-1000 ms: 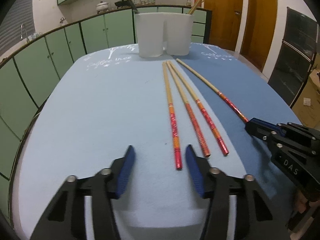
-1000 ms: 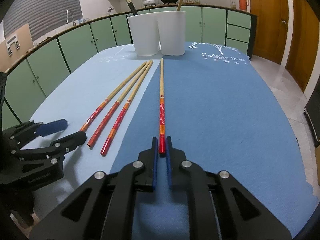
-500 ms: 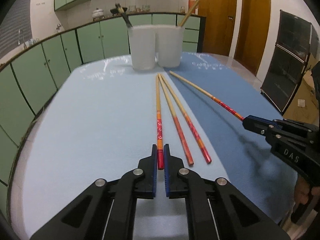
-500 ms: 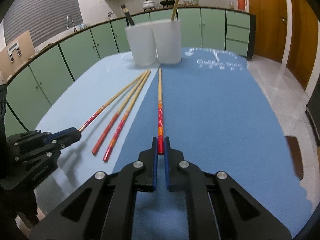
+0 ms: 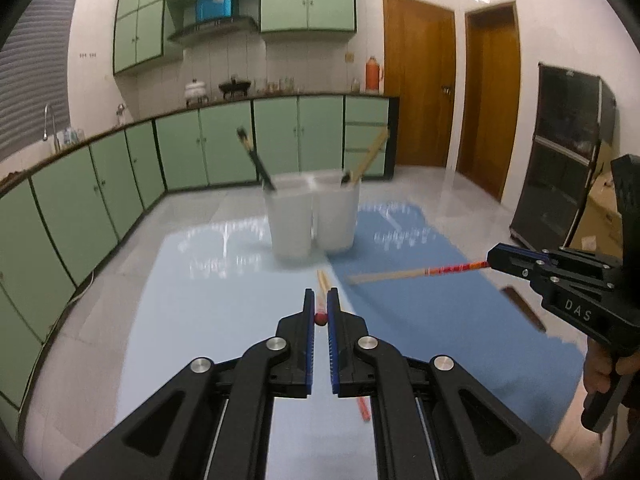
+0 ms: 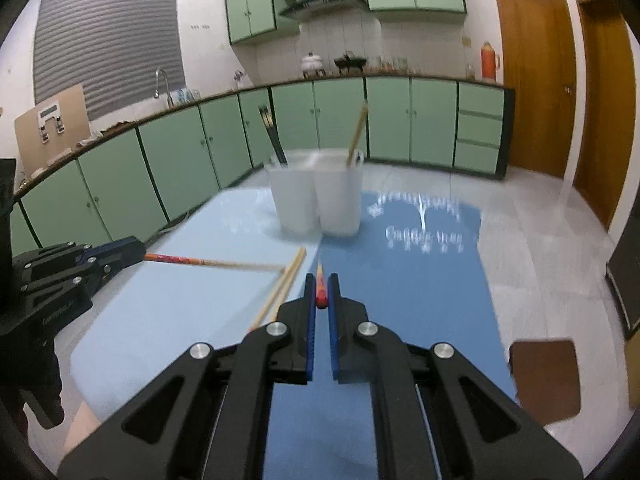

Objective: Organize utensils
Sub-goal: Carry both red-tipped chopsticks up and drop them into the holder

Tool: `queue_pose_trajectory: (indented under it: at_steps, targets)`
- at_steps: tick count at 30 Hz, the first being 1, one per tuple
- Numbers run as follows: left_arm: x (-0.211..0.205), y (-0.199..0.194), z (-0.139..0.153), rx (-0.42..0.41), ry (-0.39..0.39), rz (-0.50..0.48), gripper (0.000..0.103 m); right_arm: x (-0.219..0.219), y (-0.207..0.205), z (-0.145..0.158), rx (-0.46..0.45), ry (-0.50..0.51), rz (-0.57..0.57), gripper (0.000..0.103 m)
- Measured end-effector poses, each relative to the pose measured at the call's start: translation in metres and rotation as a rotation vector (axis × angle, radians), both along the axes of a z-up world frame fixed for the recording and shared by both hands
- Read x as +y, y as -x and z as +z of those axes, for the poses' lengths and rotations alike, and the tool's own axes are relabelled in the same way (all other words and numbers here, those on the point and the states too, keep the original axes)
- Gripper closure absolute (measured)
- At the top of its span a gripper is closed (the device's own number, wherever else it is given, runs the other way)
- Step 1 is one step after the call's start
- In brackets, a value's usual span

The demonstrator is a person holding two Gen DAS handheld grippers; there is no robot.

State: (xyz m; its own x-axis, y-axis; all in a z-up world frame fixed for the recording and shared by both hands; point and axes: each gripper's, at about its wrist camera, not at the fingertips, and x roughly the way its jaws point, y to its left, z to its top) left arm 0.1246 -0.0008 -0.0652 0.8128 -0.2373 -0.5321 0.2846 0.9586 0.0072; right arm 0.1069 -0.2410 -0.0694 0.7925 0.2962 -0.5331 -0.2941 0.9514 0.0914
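Observation:
My left gripper (image 5: 320, 312) is shut on the red end of a wooden chopstick (image 5: 321, 318) and holds it lifted, pointing towards the two white holders (image 5: 312, 216). My right gripper (image 6: 321, 300) is shut on another chopstick (image 6: 321, 300), also lifted; from the left wrist view that chopstick (image 5: 416, 273) sticks out sideways from the right gripper (image 5: 496, 259). Two more chopsticks (image 6: 280, 292) lie on the blue mat (image 6: 420, 280). The left holder holds dark utensils (image 5: 256, 160); the right holder holds a wooden one (image 5: 368, 156).
The table carries a light blue mat (image 5: 200, 304) on the left and a darker blue one on the right. Green cabinets (image 5: 120, 176) run along the far wall. A brown stool (image 6: 546, 376) stands right of the table.
Both grippers have risen off the table with their chopsticks, so the views now look down from higher. One second ago the left gripper was open; it closed on its chopstick.

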Motion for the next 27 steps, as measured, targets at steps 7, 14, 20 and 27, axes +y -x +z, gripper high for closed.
queue_pose_trajectory:
  at_steps: [7,14,20,27]
  targets:
    - [-0.003,-0.015,0.043,-0.080,0.013,-0.032,0.097,0.000,-0.018,0.048,-0.025,-0.014,0.039,0.098]
    - [-0.007,-0.021,0.068,-0.125,0.008,-0.061,0.097,0.000,-0.037,0.085,-0.030,0.010,0.089,0.098]
    - [-0.011,-0.027,0.081,-0.153,0.020,-0.078,0.097,0.000,-0.055,0.113,-0.056,0.001,0.126,0.098]
    - [-0.012,-0.055,0.107,-0.214,0.027,-0.073,0.097,0.000,-0.088,0.146,-0.108,-0.006,0.139,0.098]
